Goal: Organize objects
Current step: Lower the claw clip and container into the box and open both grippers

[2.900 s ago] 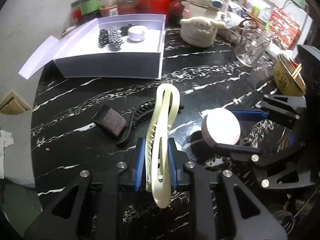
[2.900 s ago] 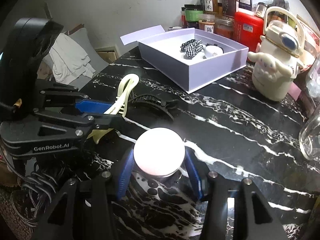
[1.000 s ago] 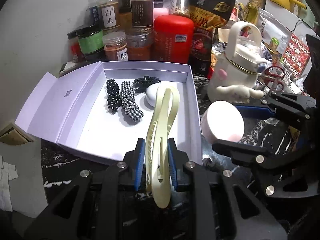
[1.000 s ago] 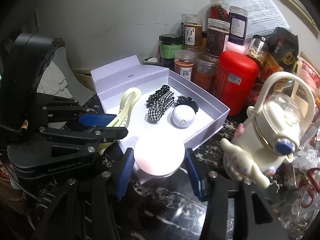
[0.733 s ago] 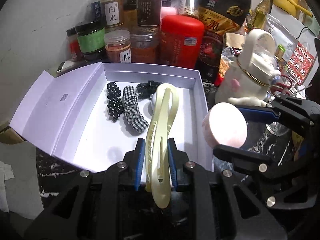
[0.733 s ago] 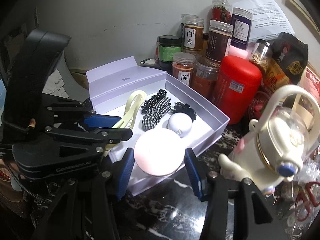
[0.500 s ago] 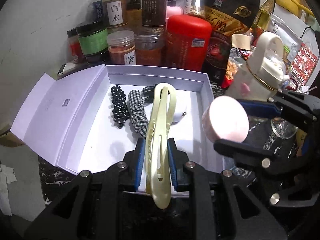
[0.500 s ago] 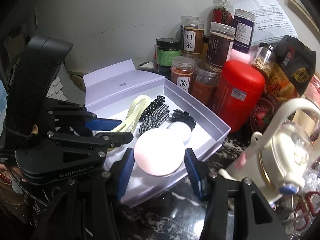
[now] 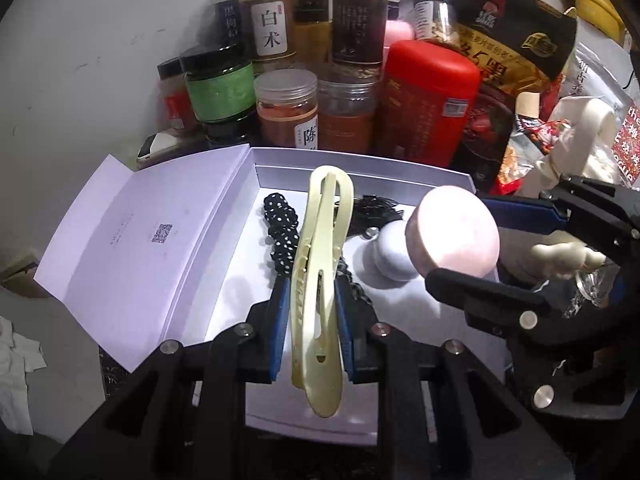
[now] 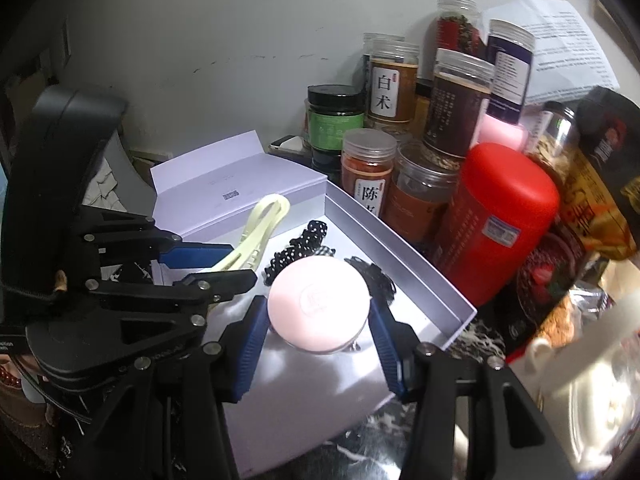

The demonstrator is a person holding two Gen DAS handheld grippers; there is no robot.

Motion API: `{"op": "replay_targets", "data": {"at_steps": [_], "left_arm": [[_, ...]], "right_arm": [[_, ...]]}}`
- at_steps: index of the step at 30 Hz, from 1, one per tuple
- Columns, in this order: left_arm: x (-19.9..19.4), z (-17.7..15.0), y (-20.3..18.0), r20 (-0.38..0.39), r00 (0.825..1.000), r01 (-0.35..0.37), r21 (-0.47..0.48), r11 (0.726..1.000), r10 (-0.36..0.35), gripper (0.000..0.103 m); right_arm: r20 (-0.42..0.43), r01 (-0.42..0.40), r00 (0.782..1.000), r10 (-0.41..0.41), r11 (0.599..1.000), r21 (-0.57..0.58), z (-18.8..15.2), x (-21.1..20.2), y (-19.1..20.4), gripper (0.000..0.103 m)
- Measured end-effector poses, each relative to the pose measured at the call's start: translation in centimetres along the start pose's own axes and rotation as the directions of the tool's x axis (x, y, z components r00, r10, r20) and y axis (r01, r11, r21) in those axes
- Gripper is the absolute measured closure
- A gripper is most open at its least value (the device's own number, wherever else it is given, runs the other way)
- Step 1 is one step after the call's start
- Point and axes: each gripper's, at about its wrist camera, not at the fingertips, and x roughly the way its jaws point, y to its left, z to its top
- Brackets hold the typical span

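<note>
Lavender box (image 9: 360, 168) already holds hair ties (image 9: 282, 232); above it, a cream hair clip (image 9: 320, 280) is clamped in the left gripper (image 9: 312, 332) and a pink-lidded jar (image 10: 318, 304) in the right gripper (image 10: 318, 334), both unreleased.

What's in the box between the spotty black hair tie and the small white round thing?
In the left wrist view, the cream plastic hair claw held in the left gripper hangs between the black polka-dot scrunchie and the small white round case; a checked scrunchie is mostly hidden behind it.
</note>
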Motion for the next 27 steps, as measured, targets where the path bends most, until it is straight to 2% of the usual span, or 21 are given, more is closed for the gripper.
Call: {"op": "replay_targets", "data": {"at_steps": [3,18,27], "left_arm": [[0.4,0.4,0.3,-0.001,1.0,0.012,-0.002,1.0,-0.012,0.082],[4.2,2.2,1.4,-0.045,0.999,-0.022,-0.001,1.0,0.022,0.082],[5.6,2.3,1.9,-0.071,0.997,0.041,-0.025,0.999,-0.043,0.082]], "right_arm": [[0.001,0.003,1.0,-0.003,1.0,-0.003,0.3,0.6,-0.1,0.051],[-0.049,0.011,0.999,-0.009,0.999,0.032,1.9,5.4,-1.9,0.051],[-0.088,0.009,0.996,-0.002,0.997,0.083,0.9,7.0,-3.3,0.051]]}}
